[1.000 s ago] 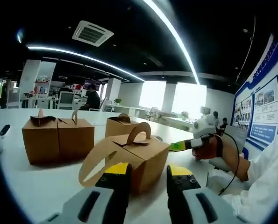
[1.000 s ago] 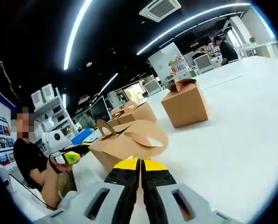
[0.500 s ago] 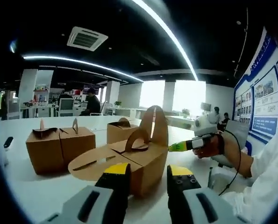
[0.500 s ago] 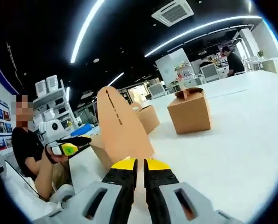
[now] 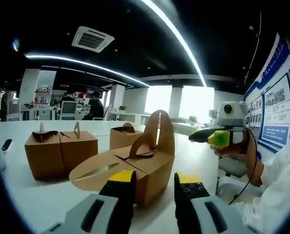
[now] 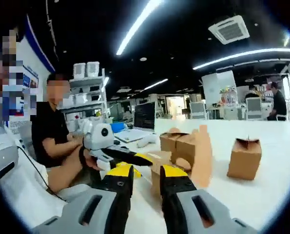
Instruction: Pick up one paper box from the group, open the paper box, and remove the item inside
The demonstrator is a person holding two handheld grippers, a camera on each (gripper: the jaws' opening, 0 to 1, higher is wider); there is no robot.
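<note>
box [image 5: 145, 168] flaps open (contents hidden) on table [image 5: 37, 195].

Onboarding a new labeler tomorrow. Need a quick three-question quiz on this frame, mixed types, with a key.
1. True or false: the nearest paper box has all its top flaps closed.
2. Multiple choice: in the left gripper view, how many paper boxes stand on the table? A two, B four, C six.
3. Fill in: the left tool has its jaws ___.

Key: 1 false, one flap stands upright; 2 B; 3 open.
</note>
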